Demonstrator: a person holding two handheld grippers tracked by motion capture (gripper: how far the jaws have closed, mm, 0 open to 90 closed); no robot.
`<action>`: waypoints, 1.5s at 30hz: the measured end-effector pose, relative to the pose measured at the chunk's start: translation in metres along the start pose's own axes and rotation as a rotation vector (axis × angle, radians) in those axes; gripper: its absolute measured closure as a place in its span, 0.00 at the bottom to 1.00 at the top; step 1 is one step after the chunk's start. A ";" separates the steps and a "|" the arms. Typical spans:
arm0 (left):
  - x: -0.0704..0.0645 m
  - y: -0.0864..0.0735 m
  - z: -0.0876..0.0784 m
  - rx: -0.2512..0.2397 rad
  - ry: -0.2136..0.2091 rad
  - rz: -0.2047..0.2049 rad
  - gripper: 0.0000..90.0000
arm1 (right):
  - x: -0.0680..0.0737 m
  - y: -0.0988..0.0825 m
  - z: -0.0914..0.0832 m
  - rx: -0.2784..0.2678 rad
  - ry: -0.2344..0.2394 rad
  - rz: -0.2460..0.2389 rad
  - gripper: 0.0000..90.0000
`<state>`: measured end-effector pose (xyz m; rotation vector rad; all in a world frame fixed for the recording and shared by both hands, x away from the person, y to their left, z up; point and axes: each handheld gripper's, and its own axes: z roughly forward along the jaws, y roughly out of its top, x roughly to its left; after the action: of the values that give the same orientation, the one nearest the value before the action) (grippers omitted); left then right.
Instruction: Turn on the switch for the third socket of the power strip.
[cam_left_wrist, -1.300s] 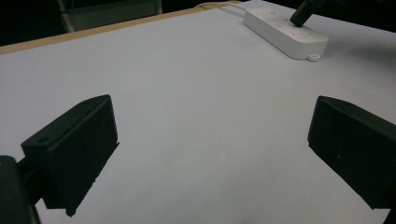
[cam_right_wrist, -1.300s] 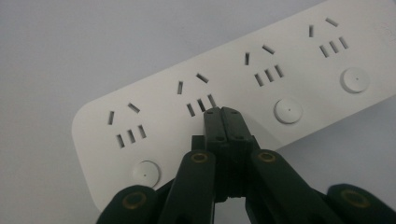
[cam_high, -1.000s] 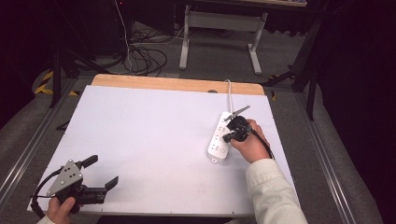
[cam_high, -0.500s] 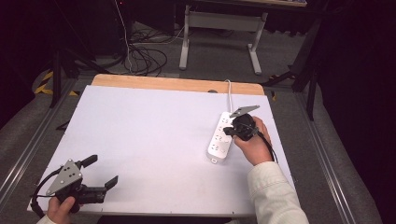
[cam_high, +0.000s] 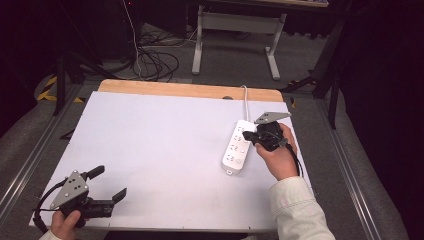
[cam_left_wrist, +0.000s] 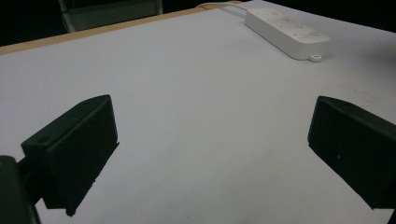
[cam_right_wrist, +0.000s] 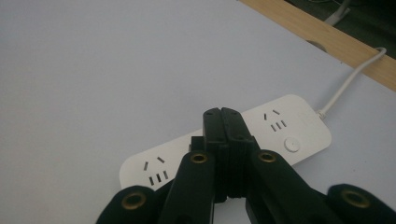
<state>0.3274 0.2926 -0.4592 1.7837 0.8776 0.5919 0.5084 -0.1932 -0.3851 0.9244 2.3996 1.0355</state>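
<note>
Right gripper (cam_high: 251, 136): black two-jaw claw with a grey three-cornered plate on top, right of centre in the high view, held in a hand with a pale sleeve; jaws pressed flat together with nothing visibly between them, tips (cam_right_wrist: 222, 114) over the middle of the power strip in the right gripper view; whether they touch the strip cannot be told.
Left gripper (cam_high: 107, 183): black two-jaw claw with grey plate and trailing cable, lower left of the high view, just above the table's near edge; jaws spread wide and empty, one at each lower side of the left gripper view (cam_left_wrist: 205, 140).
Table (cam_high: 150, 150): large flat white rectangular top with a pale wooden strip along its far edge, taking up the middle of the high view.
Frame (cam_high: 235, 25): grey metal stand with two legs on the floor, upper centre of the high view, beyond the table.
Floor cables (cam_high: 155, 57): black loops on grey floor, upper left of centre, high view.
Power strip (cam_high: 237, 146): white oblong plastic bar with rows of sockets and round buttons, lying flat right of centre on the table, running lengthwise up the frame; upper right of the left gripper view (cam_left_wrist: 287, 31), well apart from that claw.
Strip cord (cam_high: 245, 102): thin white lead leaving the strip's far end, crossing the wooden edge.
</note>
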 end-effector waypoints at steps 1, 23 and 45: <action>0.000 0.000 0.000 0.000 0.000 -0.001 0.02 | 0.001 0.001 -0.002 -0.002 -0.001 0.002 1.00; 0.000 0.001 -0.002 0.019 0.024 0.019 0.02 | 0.009 -0.001 -0.039 -0.229 -0.031 0.078 0.34; 0.001 0.004 -0.008 0.026 -0.007 0.038 0.02 | 0.047 -0.056 -0.069 -0.334 0.090 0.015 0.10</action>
<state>0.3230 0.2972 -0.4521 1.8282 0.8515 0.6015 0.4127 -0.2243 -0.3846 0.7916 2.1945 1.4557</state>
